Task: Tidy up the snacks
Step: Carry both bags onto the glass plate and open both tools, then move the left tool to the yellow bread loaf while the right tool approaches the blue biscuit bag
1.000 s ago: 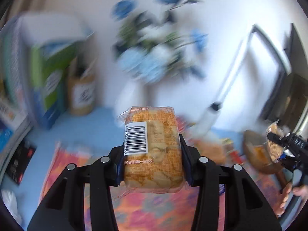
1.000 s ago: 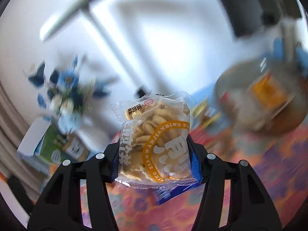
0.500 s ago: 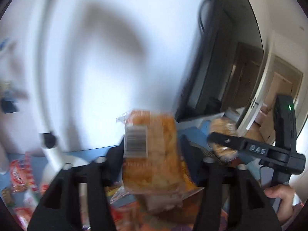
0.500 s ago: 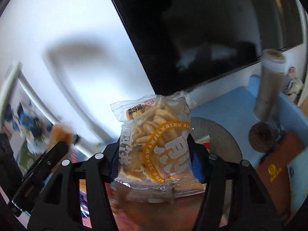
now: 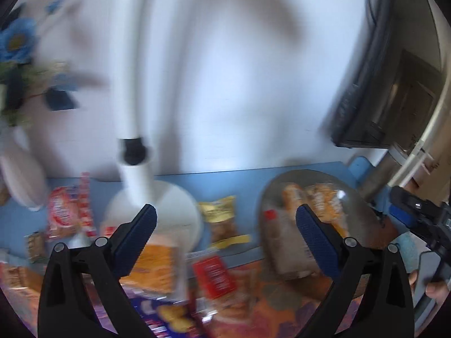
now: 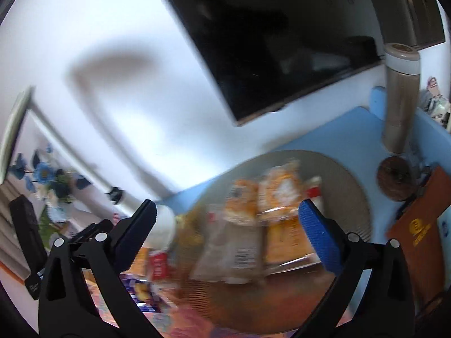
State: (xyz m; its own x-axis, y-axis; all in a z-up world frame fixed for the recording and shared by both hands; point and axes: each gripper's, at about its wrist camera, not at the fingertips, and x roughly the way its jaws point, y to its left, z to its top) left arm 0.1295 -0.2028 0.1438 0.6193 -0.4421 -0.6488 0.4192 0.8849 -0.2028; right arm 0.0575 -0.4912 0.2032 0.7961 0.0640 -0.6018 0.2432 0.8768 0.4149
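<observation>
The left hand-held gripper (image 5: 225, 229) hangs with its jaws opening wide and nothing between the blue pads, above loose snack packets (image 5: 220, 219) scattered on the blue surface (image 5: 239, 174). To its right the round woven tray (image 5: 352, 197) holds orange packets (blurred by motion), its far rim close to the wall. The right hand-held gripper (image 6: 227, 225) is likewise opening and empty, poised over the same tray, where orange and clear snack packets (image 6: 253, 211) lie side by side. Open blue surface remains behind the tray, toward the wall. A lamp's white round base (image 5: 157, 205) stands left of the tray; a tall metal flask (image 6: 400, 98) stands at the surface's right edge.
</observation>
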